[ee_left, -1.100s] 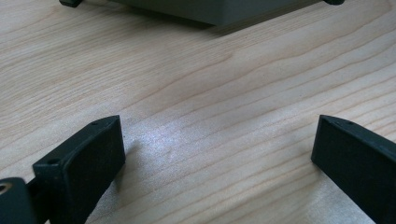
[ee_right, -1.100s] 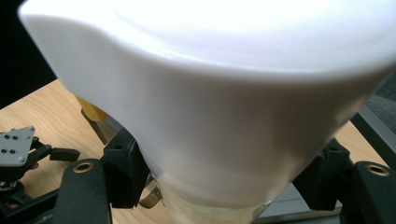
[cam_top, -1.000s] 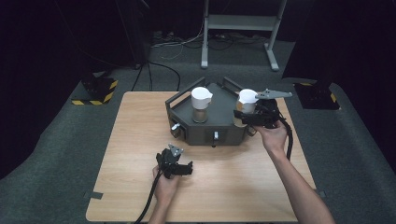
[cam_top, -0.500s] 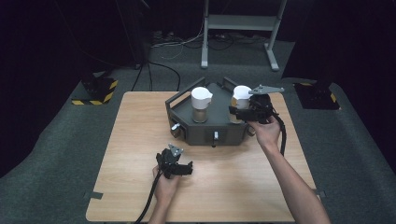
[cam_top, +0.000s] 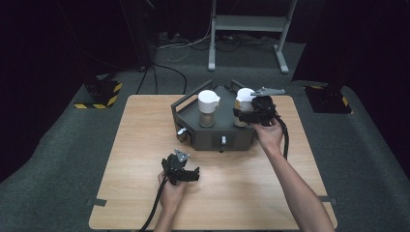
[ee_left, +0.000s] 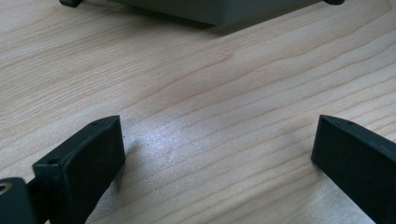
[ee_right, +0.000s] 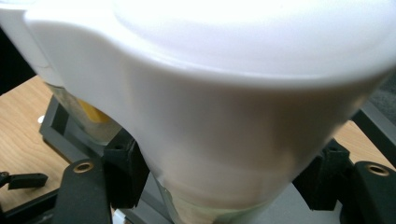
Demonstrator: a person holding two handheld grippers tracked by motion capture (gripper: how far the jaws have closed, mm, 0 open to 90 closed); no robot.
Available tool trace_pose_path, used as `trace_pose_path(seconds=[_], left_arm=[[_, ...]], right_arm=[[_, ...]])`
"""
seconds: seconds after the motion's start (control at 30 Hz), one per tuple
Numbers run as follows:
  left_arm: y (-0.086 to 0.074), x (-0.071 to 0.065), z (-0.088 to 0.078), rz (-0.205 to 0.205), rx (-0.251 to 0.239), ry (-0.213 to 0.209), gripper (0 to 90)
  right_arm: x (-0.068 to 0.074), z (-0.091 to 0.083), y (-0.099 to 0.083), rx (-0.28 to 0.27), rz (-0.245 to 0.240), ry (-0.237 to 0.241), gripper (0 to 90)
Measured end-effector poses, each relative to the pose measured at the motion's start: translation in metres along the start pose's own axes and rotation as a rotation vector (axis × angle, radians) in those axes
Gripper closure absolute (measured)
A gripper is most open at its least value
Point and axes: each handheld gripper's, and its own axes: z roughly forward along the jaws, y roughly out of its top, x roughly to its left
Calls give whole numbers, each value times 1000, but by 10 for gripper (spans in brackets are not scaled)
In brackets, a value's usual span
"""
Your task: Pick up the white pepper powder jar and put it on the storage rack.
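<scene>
From the high view, your right gripper (cam_top: pixel 245 114) clasps the right jar (cam_top: pixel 243 107), white-lidded, over the dark grey rack (cam_top: pixel 217 137) at the table (cam_top: pixel 145 130)'s far side. A 2nd white-lidded jar (cam_top: pixel 208 108) stands in the rack just left of it. Your left gripper (cam_top: pixel 186 173) rests low on the table near you.

In the left gripper view, your jaws stand wide apart over bare wood, nothing between them.

In the right gripper view, your 2 jaws press the jar's sides beneath its white lid (ee_right: pixel 224 93).

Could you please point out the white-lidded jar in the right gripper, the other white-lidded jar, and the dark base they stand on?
Held jar (cam_top: pixel 244 99), high view, its white lid.
Other jar (cam_top: pixel 207 101), high view, its white lid.
Dark base (cam_top: pixel 237 139), high view, its front wall.
</scene>
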Motion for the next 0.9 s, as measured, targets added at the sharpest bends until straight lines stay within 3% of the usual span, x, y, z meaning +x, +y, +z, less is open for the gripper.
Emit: trace_pose_path(seconds=[0.5, 0.9], left_arm=[[0, 0, 0, 1, 0, 0, 25], [0, 0, 0, -1, -1, 1, 25]], right_arm=[[12, 19, -1, 24, -17, -25, 305], [14, 22, -5, 18, -15, -25, 305]])
